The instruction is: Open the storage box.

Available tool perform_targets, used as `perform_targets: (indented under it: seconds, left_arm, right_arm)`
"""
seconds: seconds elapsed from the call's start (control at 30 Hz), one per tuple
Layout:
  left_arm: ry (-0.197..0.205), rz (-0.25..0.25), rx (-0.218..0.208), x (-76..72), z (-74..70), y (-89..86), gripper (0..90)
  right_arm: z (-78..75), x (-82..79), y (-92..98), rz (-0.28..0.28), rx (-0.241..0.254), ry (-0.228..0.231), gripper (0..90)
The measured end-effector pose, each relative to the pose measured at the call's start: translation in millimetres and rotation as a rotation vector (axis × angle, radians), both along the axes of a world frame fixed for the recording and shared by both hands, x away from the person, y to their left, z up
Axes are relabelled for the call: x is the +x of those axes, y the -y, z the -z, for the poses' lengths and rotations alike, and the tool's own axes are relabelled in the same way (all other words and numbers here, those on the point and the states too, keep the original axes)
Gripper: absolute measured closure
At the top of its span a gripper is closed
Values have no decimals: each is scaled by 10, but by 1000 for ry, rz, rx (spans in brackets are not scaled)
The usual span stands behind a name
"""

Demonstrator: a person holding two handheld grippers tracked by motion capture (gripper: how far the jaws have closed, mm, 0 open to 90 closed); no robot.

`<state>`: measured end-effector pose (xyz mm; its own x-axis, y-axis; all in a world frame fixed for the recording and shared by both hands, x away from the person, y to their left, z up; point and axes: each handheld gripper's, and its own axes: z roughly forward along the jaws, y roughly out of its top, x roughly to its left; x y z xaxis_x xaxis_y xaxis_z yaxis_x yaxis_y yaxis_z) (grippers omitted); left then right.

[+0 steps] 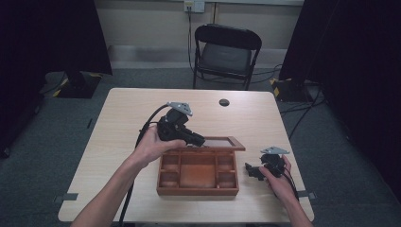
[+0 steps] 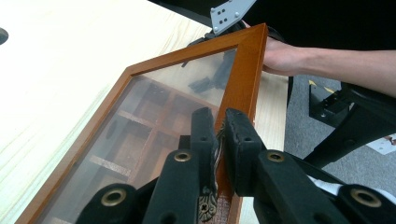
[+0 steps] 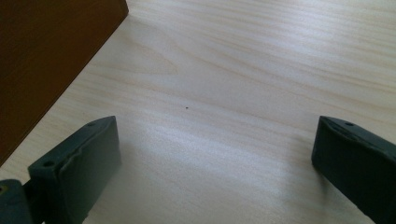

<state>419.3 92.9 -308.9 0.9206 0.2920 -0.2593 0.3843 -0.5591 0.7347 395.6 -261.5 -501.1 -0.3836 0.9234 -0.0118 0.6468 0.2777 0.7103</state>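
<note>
both forearms are bare, no sleeves showing. the left gripper (image 1: 196, 140) is black, with a grey three-cornered plate dotted with small holes on top and a thick black cable trailing from it. brass-coloured rivets sit in its jaw links. the right gripper (image 1: 249, 169) is black too, with the same grey plate and thin black cables.

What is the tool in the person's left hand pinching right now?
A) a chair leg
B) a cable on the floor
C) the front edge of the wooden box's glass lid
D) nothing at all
C: in the left gripper view the left gripper has its jaws closed on the wooden frame of the glass lid, beside a small brass clasp, with the compartments of the wooden box showing through the glass.
</note>
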Motion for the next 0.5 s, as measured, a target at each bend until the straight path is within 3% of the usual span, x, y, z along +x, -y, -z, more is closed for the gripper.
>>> perform_targets:
  seconds: [0.07,0.5]
  left_arm:
    - [15,7,16,4,-13,6,825]
    - [30,3,15,-41,21,28,826]
  right_arm:
    - [0,1,1,-1,-1,2,5]
    - [0,1,1,0,-2,2,5]
